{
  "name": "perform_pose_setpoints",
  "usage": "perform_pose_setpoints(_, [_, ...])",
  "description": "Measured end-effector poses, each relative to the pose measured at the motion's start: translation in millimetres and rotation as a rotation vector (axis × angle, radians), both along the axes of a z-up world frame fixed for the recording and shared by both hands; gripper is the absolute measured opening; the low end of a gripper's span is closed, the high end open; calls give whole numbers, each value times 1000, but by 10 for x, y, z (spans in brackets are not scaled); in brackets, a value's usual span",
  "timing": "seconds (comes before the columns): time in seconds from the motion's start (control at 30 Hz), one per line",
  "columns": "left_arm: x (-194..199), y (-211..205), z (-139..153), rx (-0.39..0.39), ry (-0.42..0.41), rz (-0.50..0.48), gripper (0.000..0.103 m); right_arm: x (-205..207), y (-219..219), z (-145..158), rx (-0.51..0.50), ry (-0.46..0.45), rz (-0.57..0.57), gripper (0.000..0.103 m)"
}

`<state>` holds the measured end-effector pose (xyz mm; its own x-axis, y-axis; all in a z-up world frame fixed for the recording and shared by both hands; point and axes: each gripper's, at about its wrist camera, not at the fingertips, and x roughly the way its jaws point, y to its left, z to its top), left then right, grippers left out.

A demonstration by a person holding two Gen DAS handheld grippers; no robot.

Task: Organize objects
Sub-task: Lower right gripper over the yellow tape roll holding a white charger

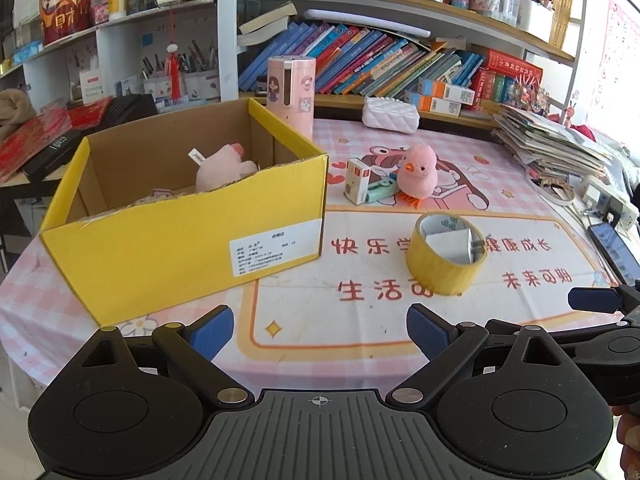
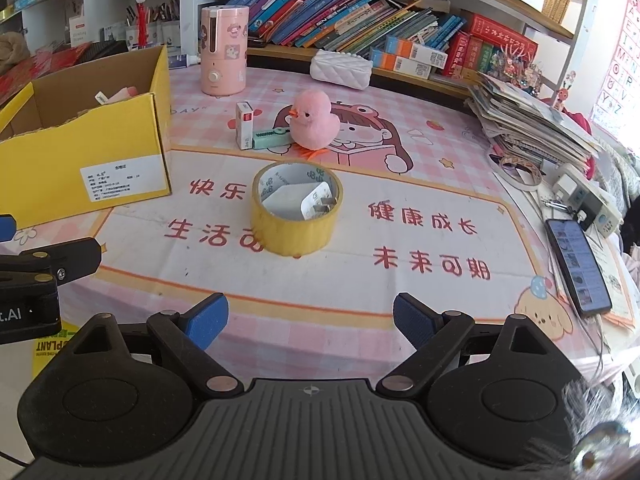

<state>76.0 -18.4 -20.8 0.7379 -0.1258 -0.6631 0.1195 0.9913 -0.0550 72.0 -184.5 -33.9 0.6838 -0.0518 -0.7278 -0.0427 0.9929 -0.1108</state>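
Observation:
A yellow cardboard box (image 1: pixel 180 248) stands open on the left of the table; a pink plush toy (image 1: pixel 224 170) lies inside it. The box also shows in the right wrist view (image 2: pixel 84 164). A yellow tape roll (image 2: pixel 297 214) stands mid-table with a white charger plug (image 2: pixel 298 202) inside its ring; the roll also shows in the left wrist view (image 1: pixel 446 258). Behind it sit a pink plush duck (image 2: pixel 314 120), a small white carton (image 2: pixel 245 126) and a mint green item (image 2: pixel 272 138). My left gripper (image 1: pixel 320 336) and right gripper (image 2: pixel 310 324) are open and empty near the front edge.
A pink humidifier (image 2: pixel 222 50) and a white quilted pouch (image 2: pixel 340 70) stand at the back. A stack of papers (image 2: pixel 532 124), a washi tape ring (image 2: pixel 520 172), a power strip (image 2: pixel 588 200) and a phone (image 2: pixel 578 266) lie on the right. Bookshelves rise behind.

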Motion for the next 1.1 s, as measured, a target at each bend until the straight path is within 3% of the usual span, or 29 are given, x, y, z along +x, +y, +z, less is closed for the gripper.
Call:
perform_pose_setpoints(0.57, [474, -354, -66, -3, 27, 42, 95, 685, -355, -50, 24, 21, 86, 89])
perform_pose_setpoints(1.1, [652, -488, -54, 21, 33, 114, 95, 1021, -506, -99, 66, 36, 168, 86])
